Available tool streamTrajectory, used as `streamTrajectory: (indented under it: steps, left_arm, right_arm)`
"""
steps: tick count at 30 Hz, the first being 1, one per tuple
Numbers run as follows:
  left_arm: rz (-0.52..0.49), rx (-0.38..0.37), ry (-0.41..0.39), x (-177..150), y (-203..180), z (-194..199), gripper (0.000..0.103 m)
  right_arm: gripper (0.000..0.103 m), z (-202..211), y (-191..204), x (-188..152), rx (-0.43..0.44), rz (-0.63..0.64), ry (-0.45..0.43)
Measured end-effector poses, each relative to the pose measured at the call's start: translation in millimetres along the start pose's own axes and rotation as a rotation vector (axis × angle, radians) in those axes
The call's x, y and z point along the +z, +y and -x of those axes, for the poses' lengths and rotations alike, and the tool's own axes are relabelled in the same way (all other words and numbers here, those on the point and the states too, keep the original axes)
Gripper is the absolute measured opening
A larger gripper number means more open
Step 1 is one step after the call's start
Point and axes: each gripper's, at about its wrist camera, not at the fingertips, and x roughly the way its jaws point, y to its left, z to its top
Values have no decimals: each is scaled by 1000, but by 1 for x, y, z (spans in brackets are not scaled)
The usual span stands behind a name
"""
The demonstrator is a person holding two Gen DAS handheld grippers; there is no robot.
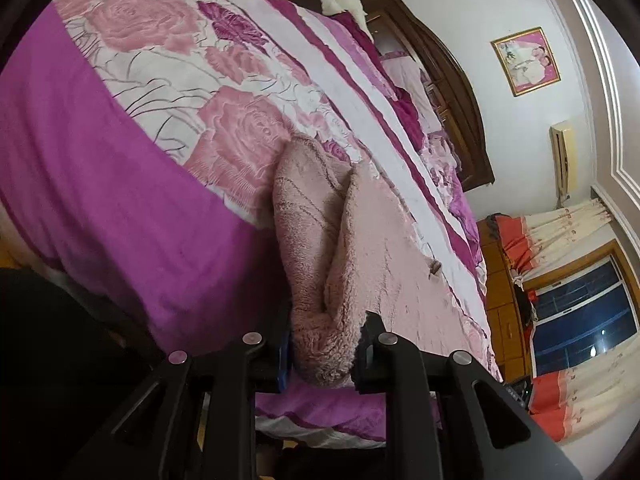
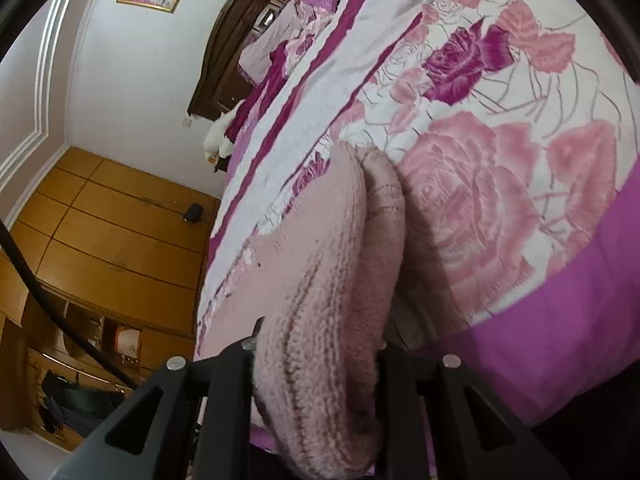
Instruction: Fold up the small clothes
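A fluffy pale-pink garment [image 1: 320, 248] with thin dark stripes lies doubled over on the rose-patterned bedspread [image 1: 120, 160]. In the left wrist view my left gripper [image 1: 323, 354] is shut on a thick fold of it at the near end, the black fingers pressing in from both sides. In the right wrist view the same pink garment [image 2: 332, 300] runs away from the camera as a long folded roll, and my right gripper [image 2: 316, 364] is shut on its near end. Both fingertips are partly buried in the fleece.
The bedspread [image 2: 520, 220] has a wide magenta border near the bed's edge. A dark wooden headboard [image 1: 440, 64] and pillows stand at the far end. A framed picture [image 1: 526, 60] hangs on the wall; a curtained window [image 1: 580, 312] and a wooden wardrobe [image 2: 120, 232] flank the bed.
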Motion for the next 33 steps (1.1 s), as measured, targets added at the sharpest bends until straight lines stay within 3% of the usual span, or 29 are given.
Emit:
streamTrajectory:
  steps: [3, 4, 5, 7, 9, 13, 15, 16, 17, 18, 19, 20, 22, 25, 27, 31, 33]
  left_arm:
    - [9, 49, 11, 0, 2, -1, 4]
    - [33, 125, -14, -1, 5, 2, 4]
    - [46, 170, -45, -3, 8, 6, 4]
    - [32, 240, -159, -10, 6, 25, 12]
    - [-23, 257, -210, -16, 0, 37, 21]
    - [-247, 365, -275, -33, -33, 48, 28]
    - [-343, 370, -276, -42, -47, 45, 31]
    - [-371, 343, -266, -48, -52, 42, 31]
    - [-367, 323, -269, -48, -54, 39, 31]
    - [-350, 295, -285, -50, -53, 39, 31]
    - [-322, 250, -302, -52, -50, 38, 31]
    - [-294, 208, -307, -53, -47, 35, 31]
    - [-251, 164, -287, -52, -44, 26, 31]
    - [-238, 177, -255, -49, -41, 13, 31]
    - [-250, 213, -251, -49, -42, 7, 31]
    - [-293, 350, -257, -47, -42, -10, 31]
    - [-270, 359, -216, -44, -33, -18, 31]
  right_arm:
    - [23, 1, 9, -6, -46, 75, 24]
    - [31, -1, 11, -7, -61, 81, 43]
    - [36, -5, 13, -9, -131, 90, 64]
    - [66, -7, 16, -14, -265, 118, 81]
    - [67, 0, 16, -19, -355, 160, 55]
    - [69, 36, 17, -25, -541, 206, -62]
    - [71, 58, 25, -26, -642, 235, -148]
    - [72, 65, 32, -27, -651, 260, -189]
    - [73, 76, 41, -30, -623, 305, -248]
    - [81, 80, 46, -31, -581, 334, -275]
    - [96, 87, 50, -33, -512, 363, -303]
    - [102, 92, 53, -37, -435, 371, -336]
    - [103, 79, 56, -33, -342, 347, -281]
    - [103, 46, 62, -37, -173, 344, -118]
    - [103, 17, 82, -52, -146, 417, -49]
    - [103, -50, 149, -96, -221, 722, -1]
    - [103, -86, 180, -115, -208, 842, 72]
